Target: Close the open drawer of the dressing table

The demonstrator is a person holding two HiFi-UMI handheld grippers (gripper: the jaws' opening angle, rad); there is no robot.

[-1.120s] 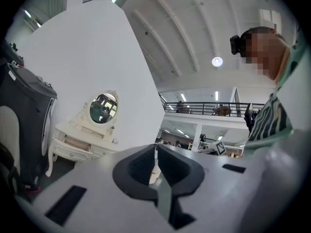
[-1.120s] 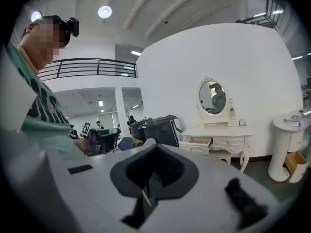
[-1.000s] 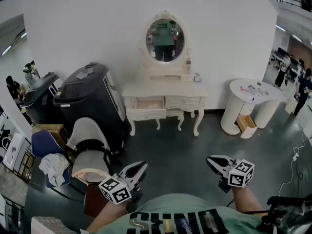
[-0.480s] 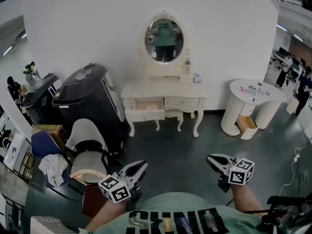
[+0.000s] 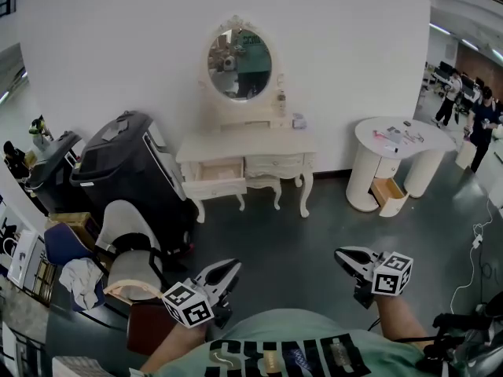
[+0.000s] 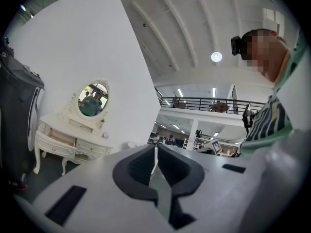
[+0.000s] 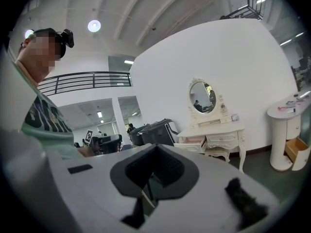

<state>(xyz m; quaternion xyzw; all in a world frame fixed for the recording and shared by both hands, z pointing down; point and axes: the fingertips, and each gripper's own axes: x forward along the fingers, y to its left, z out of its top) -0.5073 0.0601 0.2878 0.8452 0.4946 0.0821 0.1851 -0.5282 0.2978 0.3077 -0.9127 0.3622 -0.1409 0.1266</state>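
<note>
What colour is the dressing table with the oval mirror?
The dressing table is cream white; the head view shows it best.

Cream dressing table [image 5: 271, 141] standing against the white wall with an oval mirror [image 5: 240, 63] above it, left drawer [image 5: 211, 176] pulled open, right drawer [image 5: 272, 165] shut; left gripper [image 5: 228, 268] and right gripper [image 5: 343, 256] low in the foreground, well apart from it.

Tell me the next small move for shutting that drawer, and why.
Probably walk closer to the dressing table: its drawer stands pulled out, while the left gripper and right gripper, both shut and empty, sit near the body, far from it.
</note>
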